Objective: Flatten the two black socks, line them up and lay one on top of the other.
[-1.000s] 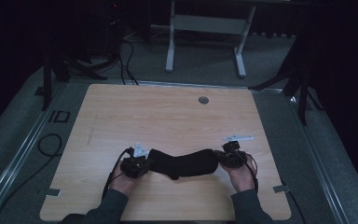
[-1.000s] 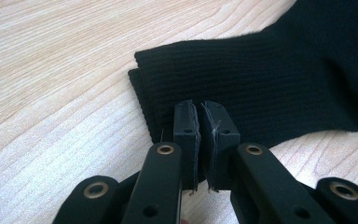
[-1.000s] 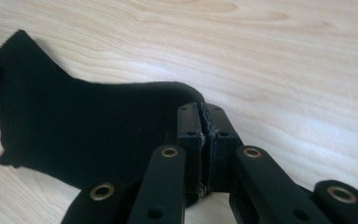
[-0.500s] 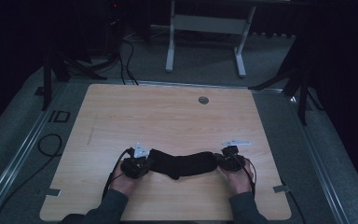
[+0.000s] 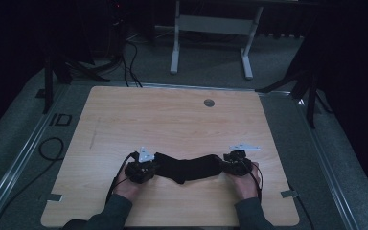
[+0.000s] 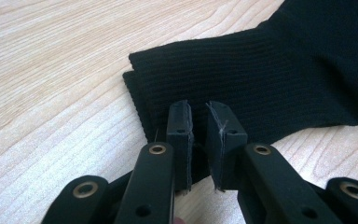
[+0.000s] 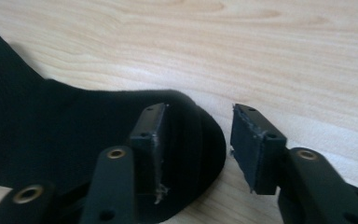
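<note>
Since the sock (image 5: 191, 167) lay stretched flat on the surface (image 5: 172, 120), both claws were letting go: left claw (image 6: 198, 121) narrowly parted, right claw (image 7: 200, 140) wide, both having just been opening.

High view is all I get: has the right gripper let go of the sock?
Observer: Yes. The right gripper has just been opening its jaws. They stand wide, and the sock lies slack between them, unpinched.
Operator: And the left?
Observer: The left gripper has just been opening too, to a narrow gap with no fabric between the pads.
Operator: Which end is there?
Observer: The ribbed cuff, flat on the table.
</note>
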`<action>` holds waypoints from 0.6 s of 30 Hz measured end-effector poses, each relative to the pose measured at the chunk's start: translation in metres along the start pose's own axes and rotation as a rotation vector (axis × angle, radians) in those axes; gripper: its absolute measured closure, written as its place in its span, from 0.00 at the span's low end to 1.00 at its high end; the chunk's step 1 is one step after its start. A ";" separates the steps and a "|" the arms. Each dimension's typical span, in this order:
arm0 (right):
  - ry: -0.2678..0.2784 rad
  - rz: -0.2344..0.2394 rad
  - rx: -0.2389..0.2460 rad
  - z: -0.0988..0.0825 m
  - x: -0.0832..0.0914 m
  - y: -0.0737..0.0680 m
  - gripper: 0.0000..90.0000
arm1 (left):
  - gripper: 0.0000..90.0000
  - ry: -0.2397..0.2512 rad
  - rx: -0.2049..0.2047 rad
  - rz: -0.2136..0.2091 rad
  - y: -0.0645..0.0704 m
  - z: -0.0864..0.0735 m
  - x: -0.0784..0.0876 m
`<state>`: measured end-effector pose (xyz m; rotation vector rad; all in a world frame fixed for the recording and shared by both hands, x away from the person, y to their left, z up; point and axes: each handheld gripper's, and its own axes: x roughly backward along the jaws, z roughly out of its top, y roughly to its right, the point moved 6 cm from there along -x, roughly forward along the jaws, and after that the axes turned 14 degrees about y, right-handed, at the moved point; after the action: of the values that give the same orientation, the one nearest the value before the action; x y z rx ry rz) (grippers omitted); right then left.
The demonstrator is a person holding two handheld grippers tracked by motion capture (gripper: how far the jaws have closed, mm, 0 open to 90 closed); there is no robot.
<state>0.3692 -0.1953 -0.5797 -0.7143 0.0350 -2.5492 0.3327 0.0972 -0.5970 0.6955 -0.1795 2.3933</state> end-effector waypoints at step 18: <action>0.098 0.005 -0.044 0.017 0.020 0.011 0.53 | 0.75 0.079 0.010 -0.038 0.002 0.010 0.008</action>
<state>0.3677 -0.2127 -0.5564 -0.6050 0.1257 -2.5841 0.3301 0.0970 -0.5841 0.6023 -0.1199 2.3823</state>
